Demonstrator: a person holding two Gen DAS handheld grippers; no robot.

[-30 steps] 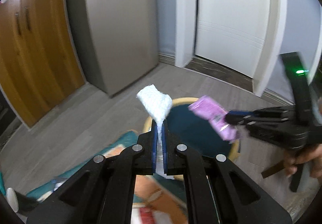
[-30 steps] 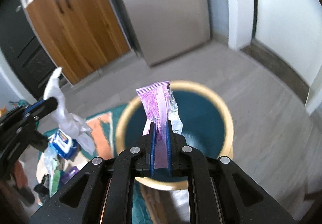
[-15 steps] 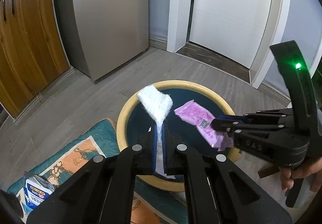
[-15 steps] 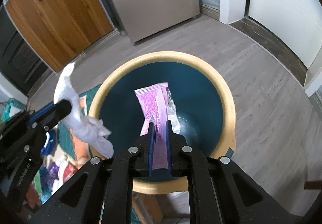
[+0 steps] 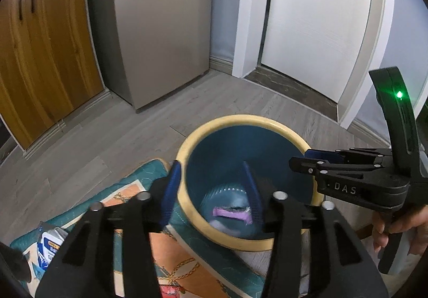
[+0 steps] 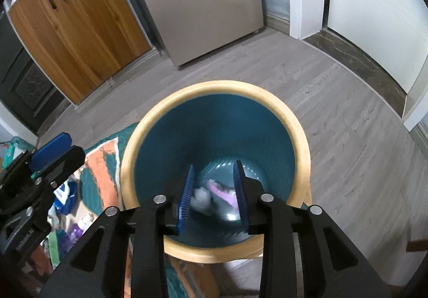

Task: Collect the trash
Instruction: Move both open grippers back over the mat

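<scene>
A round trash bin (image 5: 240, 119) with a yellow rim and dark teal inside stands on the floor; it also shows in the right wrist view (image 6: 214, 83). A purple wrapper (image 5: 232, 213) and a white tissue (image 6: 201, 197) lie at its bottom; the wrapper also shows in the right wrist view (image 6: 226, 196). My left gripper (image 5: 212, 185) is open and empty over the bin's near left rim. My right gripper (image 6: 214, 185) is open and empty above the bin's mouth; it also shows in the left wrist view (image 5: 305, 160), where it reaches in from the right.
A patterned teal and orange mat (image 5: 125, 191) lies left of the bin with more packets on it (image 6: 67, 192). A steel fridge (image 5: 160, 25), a wooden cabinet (image 5: 40, 43) and a white door (image 5: 315, 17) stand behind. Grey wood floor (image 6: 347, 137) surrounds the bin.
Both grippers have opened. The white tissue and the purple wrapper have dropped from them to the bottom of the bin.
</scene>
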